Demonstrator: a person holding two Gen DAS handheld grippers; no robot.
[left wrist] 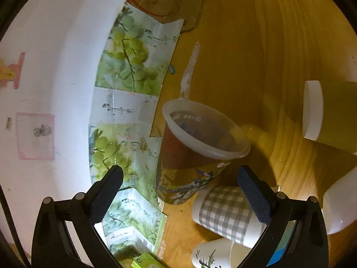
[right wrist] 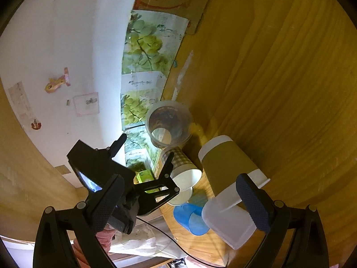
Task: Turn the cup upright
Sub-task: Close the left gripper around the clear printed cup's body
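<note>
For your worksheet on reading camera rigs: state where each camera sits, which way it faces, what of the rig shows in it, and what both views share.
Left wrist: on the left gripper, looking down along its open fingers at the printed cup and checked cup by the wall; only its own fingers show.
Right wrist: on the right gripper, higher and further back, facing the same cluster; its open fingers and the left gripper show.
Shared: printed cup, checked cup, olive cup, grape box, wooden table.
</note>
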